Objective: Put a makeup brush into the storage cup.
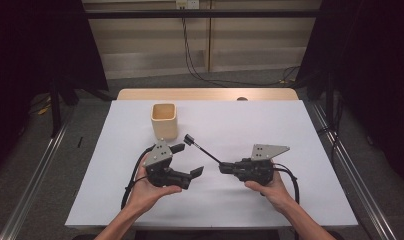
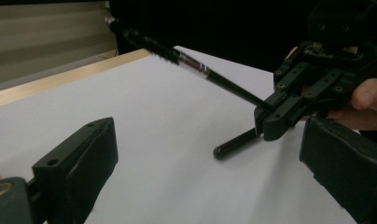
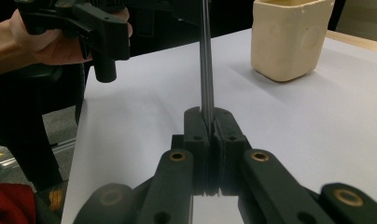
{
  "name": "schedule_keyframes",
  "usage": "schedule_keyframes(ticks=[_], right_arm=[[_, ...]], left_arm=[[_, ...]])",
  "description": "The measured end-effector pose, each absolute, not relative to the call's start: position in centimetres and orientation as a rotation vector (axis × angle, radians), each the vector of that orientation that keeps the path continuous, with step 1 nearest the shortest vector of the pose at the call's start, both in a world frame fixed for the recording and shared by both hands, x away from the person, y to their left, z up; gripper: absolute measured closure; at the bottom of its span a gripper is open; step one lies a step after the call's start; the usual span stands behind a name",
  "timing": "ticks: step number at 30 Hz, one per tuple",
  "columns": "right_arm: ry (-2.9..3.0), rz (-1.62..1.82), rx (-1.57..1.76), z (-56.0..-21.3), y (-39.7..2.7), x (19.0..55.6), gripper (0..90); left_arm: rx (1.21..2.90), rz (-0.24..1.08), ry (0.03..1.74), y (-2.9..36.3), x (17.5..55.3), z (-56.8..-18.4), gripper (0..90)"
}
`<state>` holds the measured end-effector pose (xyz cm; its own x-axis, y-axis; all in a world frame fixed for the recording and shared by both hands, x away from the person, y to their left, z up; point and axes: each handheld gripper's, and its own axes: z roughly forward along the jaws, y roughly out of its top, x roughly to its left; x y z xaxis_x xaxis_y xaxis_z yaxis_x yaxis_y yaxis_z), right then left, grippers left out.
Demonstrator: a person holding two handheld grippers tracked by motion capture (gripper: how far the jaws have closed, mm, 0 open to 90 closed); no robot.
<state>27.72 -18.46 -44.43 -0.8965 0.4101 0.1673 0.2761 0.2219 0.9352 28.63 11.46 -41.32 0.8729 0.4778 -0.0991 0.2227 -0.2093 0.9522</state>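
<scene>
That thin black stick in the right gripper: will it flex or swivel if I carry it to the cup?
The stick looks stiff: it juts out straight, unsupported. The right gripper pinches it near one end, so it may pivot. Round and slim, it would probably roll if dropped.

The thin black rod point(image 3: 205, 56) runs off the top edge of the right gripper view; its far tip point(image 2: 113, 21) is blurred in the left gripper view's upper left. The cream cup point(image 3: 289, 39) is cut at the top edge.

A cream cup point(image 1: 164, 120) is seen upright on the white table point(image 1: 270, 125), towards its far left part. Behind the table a wooden edge point(image 1: 205, 94) is seen, and cables point(image 1: 200, 70) are hung along the wall, perhaps down to the floor.
</scene>
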Motion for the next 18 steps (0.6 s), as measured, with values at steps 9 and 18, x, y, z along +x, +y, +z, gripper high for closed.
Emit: schedule_keyframes(ticks=[9,18], right_arm=[[2.357,1.773,0.668,-44.4,-18.5,27.7,85.7],[2.351,1.767,0.671,-44.3,-18.7,27.7,85.7]], left_arm=[[1.779,0.235,0.529,9.8,29.2,-41.4,17.8],[1.766,0.223,0.561,9.0,29.9,-41.6,38.3]])
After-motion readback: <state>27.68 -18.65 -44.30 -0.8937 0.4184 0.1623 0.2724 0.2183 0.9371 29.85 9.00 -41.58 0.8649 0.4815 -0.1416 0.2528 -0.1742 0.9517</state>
